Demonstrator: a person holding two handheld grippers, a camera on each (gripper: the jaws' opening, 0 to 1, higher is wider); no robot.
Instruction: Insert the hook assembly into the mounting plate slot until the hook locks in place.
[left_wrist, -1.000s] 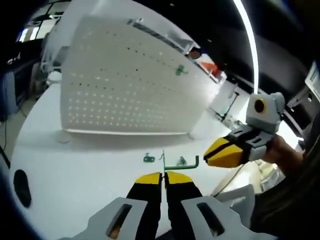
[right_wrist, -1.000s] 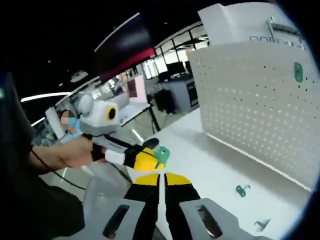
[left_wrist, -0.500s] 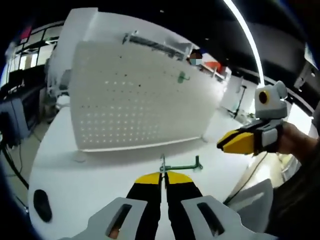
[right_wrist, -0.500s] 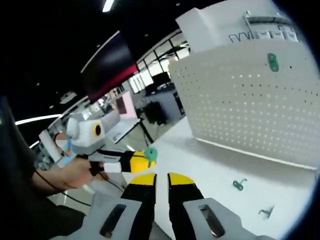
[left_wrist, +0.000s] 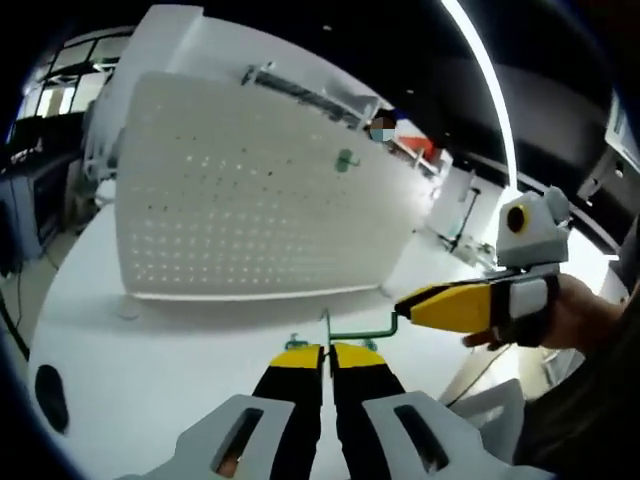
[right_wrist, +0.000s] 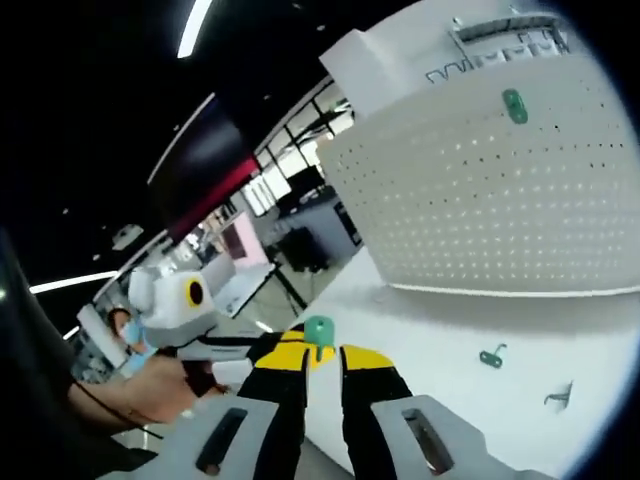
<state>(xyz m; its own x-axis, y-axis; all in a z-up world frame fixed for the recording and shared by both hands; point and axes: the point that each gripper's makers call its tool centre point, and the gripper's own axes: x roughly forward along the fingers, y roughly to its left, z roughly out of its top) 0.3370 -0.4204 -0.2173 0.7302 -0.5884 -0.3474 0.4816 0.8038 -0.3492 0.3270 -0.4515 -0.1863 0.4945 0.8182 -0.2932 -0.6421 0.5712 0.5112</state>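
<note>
**Hook held short of the pegboard, tools meeting over the tabletop**

Hook (left_wrist: 360, 329), a green wire piece, sits clamped in our left tool (left_wrist: 327, 352), whose jaws are pressed together on its upright stem; its long arm runs sideways toward our right tool (left_wrist: 413, 309), whose yellow tips touch or nearly touch the bent end. In the right gripper view the same hook's green plate (right_wrist: 318, 331) shows just above the right tool (right_wrist: 322, 355), whose jaws stand slightly apart and grip nothing we can make out. The white pegboard (left_wrist: 250, 200) stands upright ahead of both tools, well apart from the hook, across a bare stretch of white tabletop (left_wrist: 150, 350). One green hook (left_wrist: 347, 160) already hangs high on the board, and two spare pieces (right_wrist: 491, 356) lie on the tabletop near its foot. We judge the left hand nearer the board, with open room to carry the hook forward to the holes.
</note>
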